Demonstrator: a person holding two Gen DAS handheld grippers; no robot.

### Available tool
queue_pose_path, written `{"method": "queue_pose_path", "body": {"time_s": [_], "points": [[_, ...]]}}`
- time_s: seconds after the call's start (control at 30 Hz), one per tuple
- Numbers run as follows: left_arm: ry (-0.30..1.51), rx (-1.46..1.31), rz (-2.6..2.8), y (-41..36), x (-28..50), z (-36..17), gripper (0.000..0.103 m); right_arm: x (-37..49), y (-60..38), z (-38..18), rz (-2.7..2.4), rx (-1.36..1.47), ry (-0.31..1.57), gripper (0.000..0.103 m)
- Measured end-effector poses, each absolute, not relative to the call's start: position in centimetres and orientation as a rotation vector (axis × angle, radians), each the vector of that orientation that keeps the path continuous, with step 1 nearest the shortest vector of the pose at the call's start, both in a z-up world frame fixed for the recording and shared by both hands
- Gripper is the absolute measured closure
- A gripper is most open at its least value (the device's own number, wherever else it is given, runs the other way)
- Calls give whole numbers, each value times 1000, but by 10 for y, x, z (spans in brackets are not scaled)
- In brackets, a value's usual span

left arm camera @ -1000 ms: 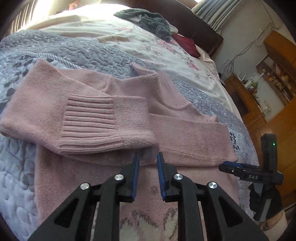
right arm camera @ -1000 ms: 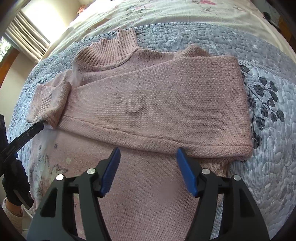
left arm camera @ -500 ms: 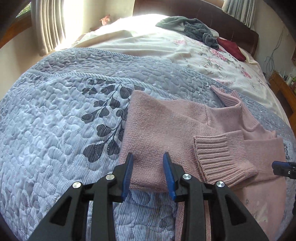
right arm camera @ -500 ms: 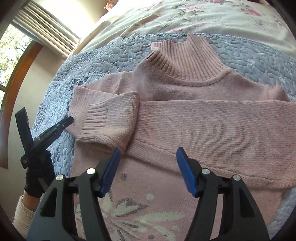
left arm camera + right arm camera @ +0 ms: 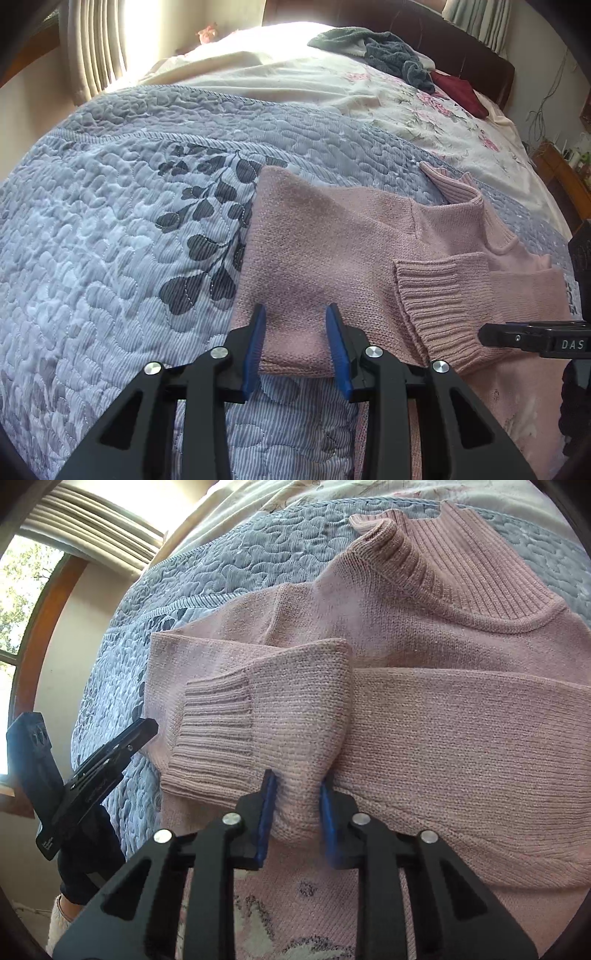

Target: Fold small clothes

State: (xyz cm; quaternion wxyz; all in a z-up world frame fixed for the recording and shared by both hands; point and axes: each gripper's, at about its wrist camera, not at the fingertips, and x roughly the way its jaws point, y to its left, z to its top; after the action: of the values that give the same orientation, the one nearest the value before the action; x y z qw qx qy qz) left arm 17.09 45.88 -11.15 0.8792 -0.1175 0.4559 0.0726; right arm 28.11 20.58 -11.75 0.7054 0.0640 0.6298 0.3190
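Bedding fills both views: a grey-blue quilted bedspread (image 5: 122,229) with a dark leaf print covers the near part of the bed, and a cream floral sheet (image 5: 332,92) lies beyond it toward the dark headboard (image 5: 458,48). Heaped near the headboard are a grey-green garment (image 5: 376,48) and a dark red one (image 5: 458,92). A pink knitted sweater (image 5: 461,738) lies flat on the bedspread, collar (image 5: 465,565) away from the grippers, both sleeves folded across its chest. The ribbed cuff (image 5: 214,731) of the upper sleeve points toward the window side. The left gripper (image 5: 297,347) hovers over the folded outer edge of the sweater, its blue pads parted with that edge between them, not visibly pressing it. The right gripper (image 5: 297,812) has its jaws narrowed onto a bunch of the upper sleeve just behind the cuff; the knit bulges between the pads.
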Motion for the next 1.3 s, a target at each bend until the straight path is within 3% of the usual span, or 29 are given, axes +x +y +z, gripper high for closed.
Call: {"method": "queue_pose_path", "body": {"time_s": [0.07, 0.37, 0.63, 0.8, 1.03, 1.2, 1.3], "points": [[935, -242, 145, 457, 170, -105, 69, 280, 197, -108, 715, 149, 1373, 90], [892, -206, 73, 419, 181, -87, 69, 287, 132, -63, 650, 126, 1260, 91], [990, -147, 61, 384, 205, -121, 69, 298, 101, -109, 532, 110, 1354, 90], [994, -143, 60, 386, 206, -127, 69, 294, 104, -116, 508, 66, 1357, 82], [923, -141, 22, 378, 192, -93, 68, 269, 136, -62, 559, -82, 1232, 64], [966, -125, -10, 363, 198, -101, 67, 267, 191, -82, 602, -139, 1293, 64], [1000, -116, 2, 364, 203, -116, 67, 269, 202, -98, 597, -142, 1334, 56]]}}
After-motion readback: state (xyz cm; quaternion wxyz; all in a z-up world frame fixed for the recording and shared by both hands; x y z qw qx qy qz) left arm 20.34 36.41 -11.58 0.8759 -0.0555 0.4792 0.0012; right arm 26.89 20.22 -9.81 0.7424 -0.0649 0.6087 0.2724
